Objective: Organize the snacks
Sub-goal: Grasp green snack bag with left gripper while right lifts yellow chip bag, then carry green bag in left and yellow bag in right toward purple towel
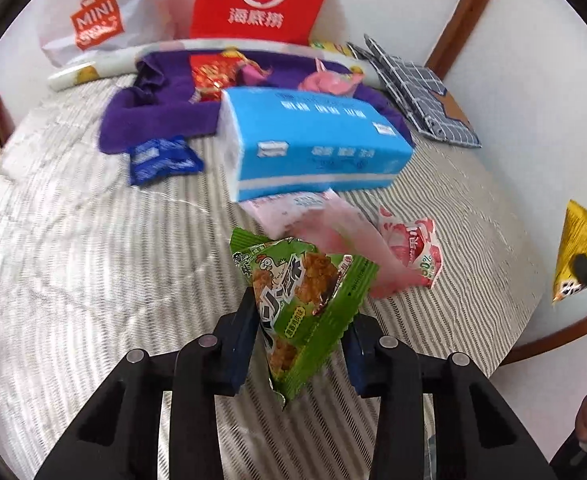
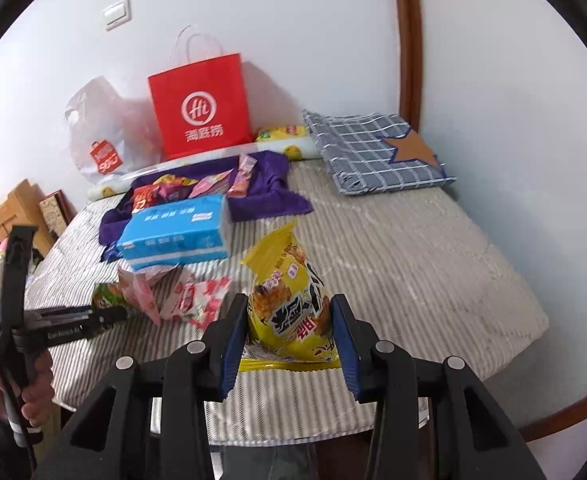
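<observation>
My left gripper (image 1: 299, 340) is shut on a green snack packet (image 1: 301, 300) and holds it above the striped bed. My right gripper (image 2: 289, 328) is shut on a yellow snack packet (image 2: 289, 300), also held up; this packet shows at the right edge of the left wrist view (image 1: 579, 252). A pink-and-white snack packet (image 1: 413, 248) and a pale pink wrapper (image 1: 293, 208) lie on the bed just beyond the green packet. A blue snack packet (image 1: 159, 160) lies further left. Several snacks sit on a purple cloth (image 2: 261, 196) at the back.
A blue tissue pack (image 1: 313, 140) lies mid-bed. A red paper bag (image 2: 201, 108) and a white plastic bag (image 2: 101, 132) stand against the wall. A checked folded cloth (image 2: 373, 152) lies at the back right. The bed's wooden edge (image 2: 565, 412) curves at the right.
</observation>
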`<state>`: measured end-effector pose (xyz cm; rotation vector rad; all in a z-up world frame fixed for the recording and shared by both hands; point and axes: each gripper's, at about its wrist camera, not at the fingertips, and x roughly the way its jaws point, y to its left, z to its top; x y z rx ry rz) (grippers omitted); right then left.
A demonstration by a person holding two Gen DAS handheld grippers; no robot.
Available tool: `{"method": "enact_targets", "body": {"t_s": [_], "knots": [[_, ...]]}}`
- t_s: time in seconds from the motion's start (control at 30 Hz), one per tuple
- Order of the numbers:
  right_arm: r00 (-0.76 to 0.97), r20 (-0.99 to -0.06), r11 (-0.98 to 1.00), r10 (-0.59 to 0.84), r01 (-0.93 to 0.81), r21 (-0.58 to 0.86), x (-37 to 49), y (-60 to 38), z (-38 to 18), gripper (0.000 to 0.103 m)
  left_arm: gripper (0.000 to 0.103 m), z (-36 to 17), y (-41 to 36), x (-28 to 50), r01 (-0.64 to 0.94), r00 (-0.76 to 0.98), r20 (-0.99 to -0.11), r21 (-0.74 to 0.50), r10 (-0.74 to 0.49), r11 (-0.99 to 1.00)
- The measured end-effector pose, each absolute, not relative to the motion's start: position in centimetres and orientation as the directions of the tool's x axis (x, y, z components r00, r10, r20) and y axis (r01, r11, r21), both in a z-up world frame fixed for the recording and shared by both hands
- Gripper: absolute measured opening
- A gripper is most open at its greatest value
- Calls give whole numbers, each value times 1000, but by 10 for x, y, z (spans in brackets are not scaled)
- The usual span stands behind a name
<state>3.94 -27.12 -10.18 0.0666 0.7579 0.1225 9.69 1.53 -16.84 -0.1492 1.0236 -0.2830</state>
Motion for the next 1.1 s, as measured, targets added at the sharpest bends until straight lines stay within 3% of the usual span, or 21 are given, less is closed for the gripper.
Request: {"method": "enact_targets", "body": {"t_s": [0.47, 0.77, 1.1], "knots": [[708, -666, 970, 236, -210, 120, 53, -219, -99, 39, 38, -123, 44, 78, 120, 564, -772, -275, -294, 954], [718, -651, 966, 248, -233, 112, 91, -205, -85, 39, 38, -106, 48, 114, 121, 576, -746, -326, -334, 938], [753, -604, 963, 260, -249, 105, 151, -200, -66, 39, 38, -75, 35, 166, 172, 607, -733, -258, -308, 951]]}}
